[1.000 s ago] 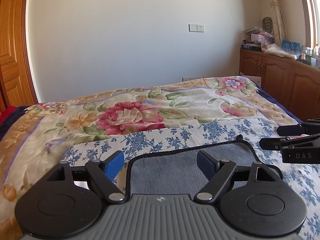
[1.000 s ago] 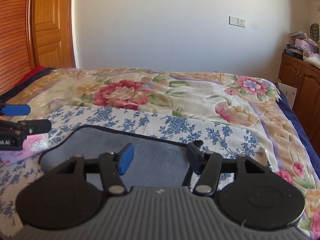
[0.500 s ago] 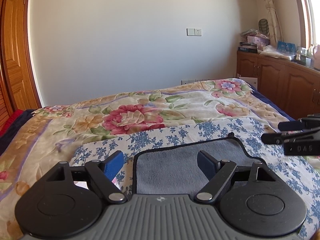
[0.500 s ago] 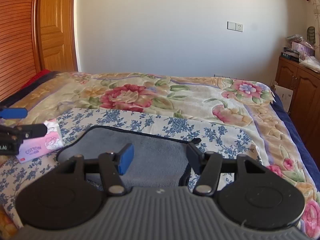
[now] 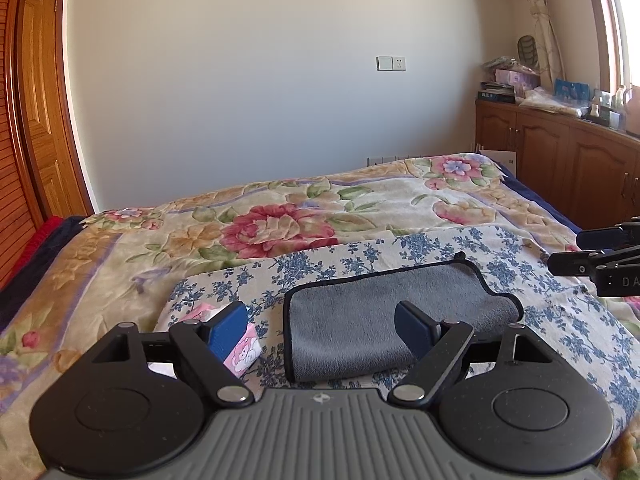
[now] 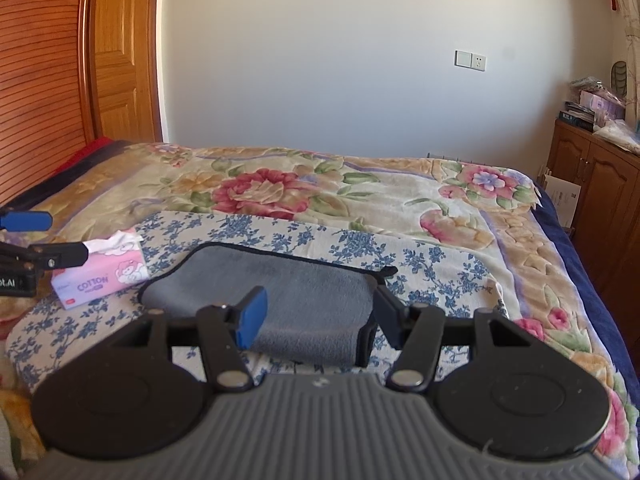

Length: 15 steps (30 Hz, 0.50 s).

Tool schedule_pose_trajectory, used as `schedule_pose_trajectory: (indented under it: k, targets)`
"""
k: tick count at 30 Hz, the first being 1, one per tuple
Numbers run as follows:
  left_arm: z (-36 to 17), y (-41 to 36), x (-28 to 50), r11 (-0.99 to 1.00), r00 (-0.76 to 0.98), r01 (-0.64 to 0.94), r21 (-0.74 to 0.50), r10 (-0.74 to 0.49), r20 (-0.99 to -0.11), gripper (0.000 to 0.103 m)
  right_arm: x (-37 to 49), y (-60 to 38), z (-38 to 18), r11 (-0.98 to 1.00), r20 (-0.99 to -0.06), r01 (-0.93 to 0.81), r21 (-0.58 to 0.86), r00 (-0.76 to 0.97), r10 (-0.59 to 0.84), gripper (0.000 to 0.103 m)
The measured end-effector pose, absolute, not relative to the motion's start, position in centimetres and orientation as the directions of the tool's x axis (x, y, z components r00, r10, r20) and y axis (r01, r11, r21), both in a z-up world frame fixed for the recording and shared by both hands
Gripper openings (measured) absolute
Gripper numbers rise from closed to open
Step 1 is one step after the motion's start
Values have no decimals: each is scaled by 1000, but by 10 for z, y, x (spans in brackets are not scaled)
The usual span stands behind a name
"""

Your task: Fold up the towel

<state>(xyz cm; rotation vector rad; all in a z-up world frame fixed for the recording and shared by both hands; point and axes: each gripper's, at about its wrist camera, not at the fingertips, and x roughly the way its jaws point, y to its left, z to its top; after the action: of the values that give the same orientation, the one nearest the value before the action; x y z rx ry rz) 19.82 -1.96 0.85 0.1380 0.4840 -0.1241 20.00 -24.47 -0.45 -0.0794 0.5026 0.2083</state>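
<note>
**Both grippers raised over folded towel**

The floral bed (image 5: pixel 280 216) fills mid-frame. The grey towel (image 5: pixel 384 316) lies folded on the blue-flowered cloth (image 6: pixel 420 260), lower centre. Your left gripper (image 5: pixel 322 322) and right gripper (image 6: pixel 320 314) hover above it, level, fingers wide, gripping nothing. A tissue pack (image 6: pixel 100 276) sits lower left.

Left gripper (image 5: pixel 322 326) hovers wide open above the folded grey towel (image 5: pixel 384 320) on the blue-flowered cloth (image 5: pixel 420 248); pink tissue pack (image 5: pixel 240 350) just left, right gripper (image 5: pixel 580 250) at the edge.
</note>
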Motion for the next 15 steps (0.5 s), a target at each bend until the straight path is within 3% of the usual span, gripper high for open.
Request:
schedule_pose_trajectory:
  k: [15]
  targets:
    - [31,-19,145,983,888,157,94,-99,-449,88,150,-236,18,976,-470,-217,-26,864,179,60]
